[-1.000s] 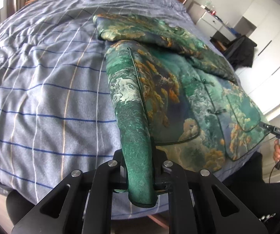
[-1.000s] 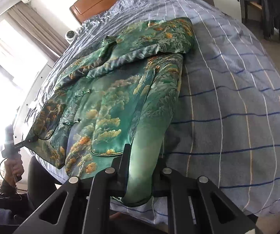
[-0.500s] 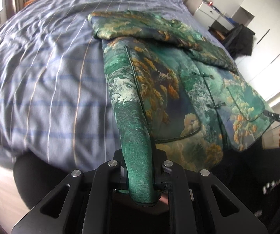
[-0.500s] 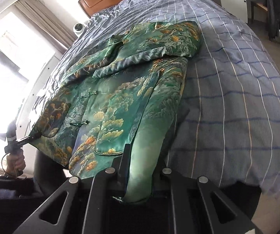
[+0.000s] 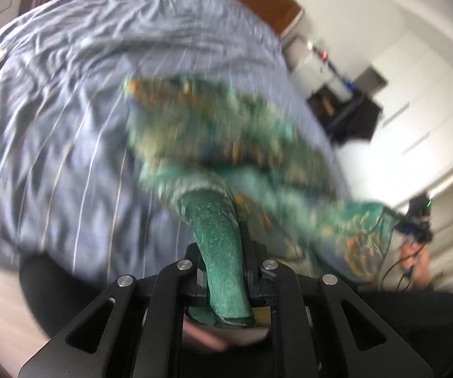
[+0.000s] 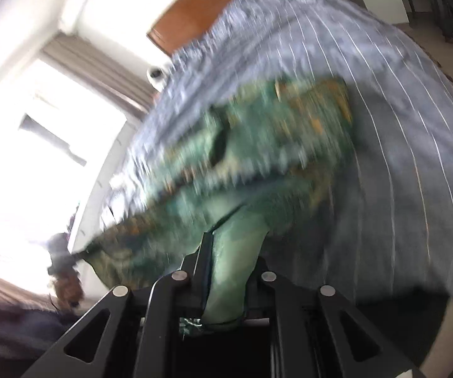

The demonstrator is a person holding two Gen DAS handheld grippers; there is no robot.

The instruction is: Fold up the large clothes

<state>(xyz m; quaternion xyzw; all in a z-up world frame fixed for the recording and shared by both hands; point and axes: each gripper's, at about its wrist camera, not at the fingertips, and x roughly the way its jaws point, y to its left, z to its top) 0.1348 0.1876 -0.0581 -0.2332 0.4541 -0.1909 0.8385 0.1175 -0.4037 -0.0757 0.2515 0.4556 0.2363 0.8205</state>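
Left wrist, left gripper clamping green jacket, right gripper likewise, striped bed

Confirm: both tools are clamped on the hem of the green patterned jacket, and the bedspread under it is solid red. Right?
Not quite. The bedspread is blue-grey with thin stripes, not solid red; the left wrist view shows it, and the right wrist view agrees. The rest holds: the left tool and the right tool are each clamped on the hem of the green patterned jacket.
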